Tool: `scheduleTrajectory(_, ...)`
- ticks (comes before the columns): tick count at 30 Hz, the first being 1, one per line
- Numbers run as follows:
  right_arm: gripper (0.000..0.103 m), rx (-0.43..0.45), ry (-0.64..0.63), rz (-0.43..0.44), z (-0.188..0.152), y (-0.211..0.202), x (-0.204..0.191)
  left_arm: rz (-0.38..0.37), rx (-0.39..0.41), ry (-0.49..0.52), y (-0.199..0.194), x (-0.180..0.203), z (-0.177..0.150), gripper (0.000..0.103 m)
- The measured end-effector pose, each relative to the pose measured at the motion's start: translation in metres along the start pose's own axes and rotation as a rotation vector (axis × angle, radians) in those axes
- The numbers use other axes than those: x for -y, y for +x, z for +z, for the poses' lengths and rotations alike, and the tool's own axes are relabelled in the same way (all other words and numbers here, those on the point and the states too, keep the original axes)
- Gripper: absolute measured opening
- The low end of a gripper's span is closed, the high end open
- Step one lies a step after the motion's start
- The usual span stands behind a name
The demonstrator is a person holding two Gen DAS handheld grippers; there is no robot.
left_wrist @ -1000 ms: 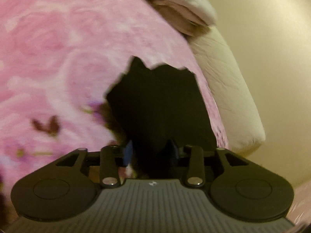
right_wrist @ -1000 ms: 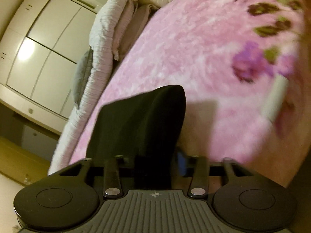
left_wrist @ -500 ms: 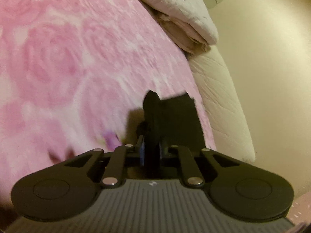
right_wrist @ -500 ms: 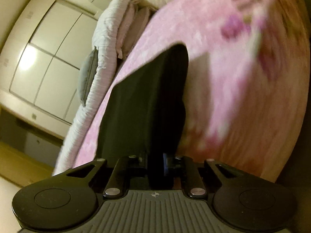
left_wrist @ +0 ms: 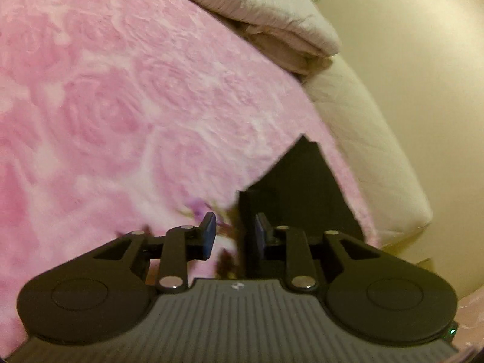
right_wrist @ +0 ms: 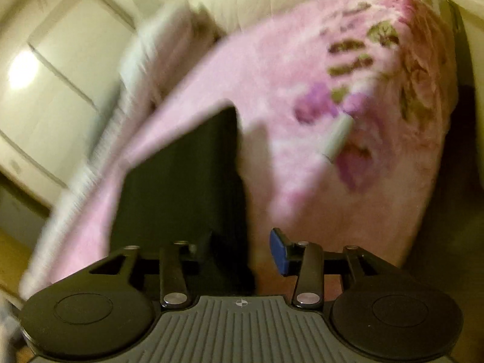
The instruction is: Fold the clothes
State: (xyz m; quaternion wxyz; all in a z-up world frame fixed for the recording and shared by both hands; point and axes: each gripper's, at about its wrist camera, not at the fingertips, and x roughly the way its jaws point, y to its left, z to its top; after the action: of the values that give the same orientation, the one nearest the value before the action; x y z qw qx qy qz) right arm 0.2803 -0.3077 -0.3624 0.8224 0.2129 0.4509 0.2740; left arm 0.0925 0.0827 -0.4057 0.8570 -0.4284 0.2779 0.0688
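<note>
Half a second earlier both claws had been pinched shut on the black garment (left_wrist: 302, 187); now both stood parted, the cloth let go. That dark piece lay on the pink rose-patterned blanket (left_wrist: 127, 96) covering the bed, near its edge, with straight sides and a squared corner showing in both wrist views. In the left view the left claw (left_wrist: 234, 233) had a narrow gap between its blue pads, the garment's edge just at the inner pad. In the right view, which was blurred by motion, the right claw (right_wrist: 242, 248) was spread wide, with the cloth lying across its left finger and the blue pad (right_wrist: 278, 251) clear of it.

Judged from this, a fold had just been laid down and released. Whether another fold was due or the piece was done could not be settled; its full outline was hidden behind the claws. Beyond lay folded pale quilts (left_wrist: 272, 21) and the cream mattress edge (left_wrist: 378, 151).
</note>
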Motion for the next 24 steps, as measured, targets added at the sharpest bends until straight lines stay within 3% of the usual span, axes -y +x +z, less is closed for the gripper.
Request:
scheduleTrajectory(6, 0.043, 0.055, -0.055, 0.029, 0.046, 0.007, -0.001, -0.078, -0.036, 0.159, 0.032, 0.046, 0.039, 0.034)
scheduleTrajectory(14, 0.042, -0.051, 0.013, 0.105, 0.116, 0.079, 0.0, -0.085, -0.142, 0.252, 0.127, 0.087, 0.074, 0.032)
scheduleTrajectory(15, 0.03, -0.063, 0.009, 0.107, 0.121, 0.087, 0.0, -0.068, -0.148, 0.26, 0.135, 0.088, 0.073, 0.031)
scheduleTrajectory(16, 0.012, -0.065, -0.023, 0.098, 0.123, 0.093, -0.003, -0.048, -0.153, 0.269, 0.143, 0.09, 0.072, 0.023)
scheduleTrajectory(17, 0.004, -0.064, -0.063, 0.086, 0.124, 0.098, -0.007, -0.029, -0.158, 0.278, 0.151, 0.092, 0.071, 0.016)
scheduleTrajectory(20, 0.004, -0.06, -0.169, 0.005, 0.111, 0.119, -0.014, 0.024, -0.156, 0.288, 0.173, 0.087, 0.066, 0.022)
scheduleTrajectory(22, 0.004, -0.049, -0.2, -0.028, 0.099, 0.13, -0.013, 0.034, -0.146, 0.262, 0.179, 0.077, 0.062, 0.031)
scheduleTrajectory(24, 0.006, -0.029, -0.23, -0.053, 0.097, 0.122, -0.02, 0.024, -0.154, 0.237, 0.172, 0.074, 0.069, 0.033)
